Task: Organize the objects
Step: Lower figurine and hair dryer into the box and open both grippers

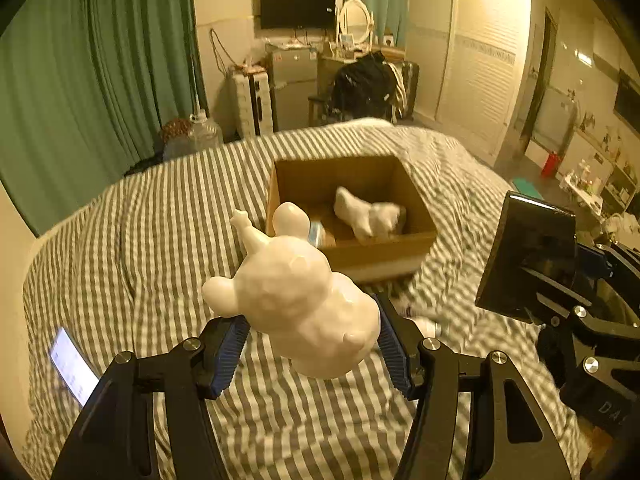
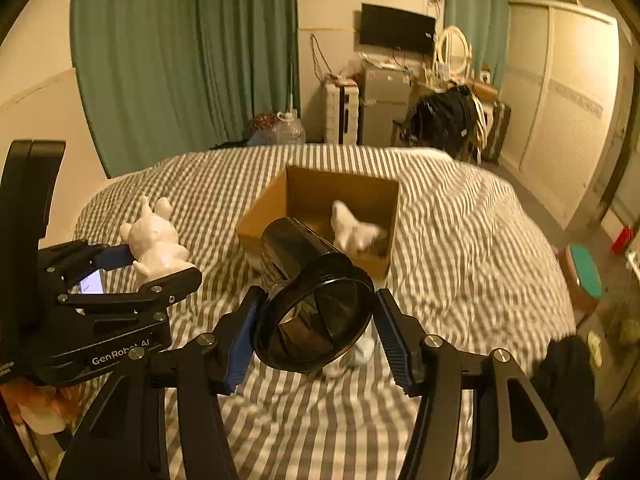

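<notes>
- The left gripper [image 1: 314,346] was clamped on a white bear figurine [image 1: 296,296], held above the striped bedcover [image 1: 160,208].
- The right gripper [image 2: 316,336] gripped a black cup [image 2: 312,300], mouth toward the camera.
- The cardboard box [image 1: 384,250] lay straight ahead of both, the bear perhaps nearer; something white, blurred, sat inside.

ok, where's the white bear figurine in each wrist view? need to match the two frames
Left wrist: white bear figurine sits low centre, clamped between the left hand-held gripper pads, in front of the box.
Right wrist: same figurine at mid-left, held in that hand-held gripper, left of the box.
Shared landmark: the open cardboard box on the striped bedding, with another white toy inside.
</notes>
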A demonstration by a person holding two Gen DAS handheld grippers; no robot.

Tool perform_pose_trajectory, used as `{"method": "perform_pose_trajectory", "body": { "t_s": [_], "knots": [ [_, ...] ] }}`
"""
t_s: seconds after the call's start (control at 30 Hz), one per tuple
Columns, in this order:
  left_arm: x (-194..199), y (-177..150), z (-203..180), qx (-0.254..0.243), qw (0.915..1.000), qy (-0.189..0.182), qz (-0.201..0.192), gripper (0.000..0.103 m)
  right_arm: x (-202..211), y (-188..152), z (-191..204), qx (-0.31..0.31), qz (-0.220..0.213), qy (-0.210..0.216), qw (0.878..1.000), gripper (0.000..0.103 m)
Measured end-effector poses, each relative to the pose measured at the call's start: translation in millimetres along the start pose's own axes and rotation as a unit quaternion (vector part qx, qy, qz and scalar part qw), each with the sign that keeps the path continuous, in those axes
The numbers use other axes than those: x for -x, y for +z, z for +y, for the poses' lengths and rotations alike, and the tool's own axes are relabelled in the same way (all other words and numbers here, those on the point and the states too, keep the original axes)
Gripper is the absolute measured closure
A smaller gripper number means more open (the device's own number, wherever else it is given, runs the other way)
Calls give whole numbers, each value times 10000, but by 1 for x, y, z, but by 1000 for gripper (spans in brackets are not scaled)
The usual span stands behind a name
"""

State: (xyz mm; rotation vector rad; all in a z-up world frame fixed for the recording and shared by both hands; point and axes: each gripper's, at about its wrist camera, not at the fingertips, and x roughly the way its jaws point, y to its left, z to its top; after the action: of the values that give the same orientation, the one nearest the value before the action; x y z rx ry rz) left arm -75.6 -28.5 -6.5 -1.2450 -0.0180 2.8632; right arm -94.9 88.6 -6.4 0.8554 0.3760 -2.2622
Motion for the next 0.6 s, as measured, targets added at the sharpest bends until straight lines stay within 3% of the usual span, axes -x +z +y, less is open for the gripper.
{"method": "perform_pose_trajectory", "body": {
  "t_s": [0.3,0.6],
  "knots": [
    [-25,61,14,42,9999,40,-162,41,-24,64,-4,69,-219,83,9997,48],
    [-96,101,21,55,9999,-38,112,41,-86,119,-24,-76,-137,112,9998,48]
  ]
}}
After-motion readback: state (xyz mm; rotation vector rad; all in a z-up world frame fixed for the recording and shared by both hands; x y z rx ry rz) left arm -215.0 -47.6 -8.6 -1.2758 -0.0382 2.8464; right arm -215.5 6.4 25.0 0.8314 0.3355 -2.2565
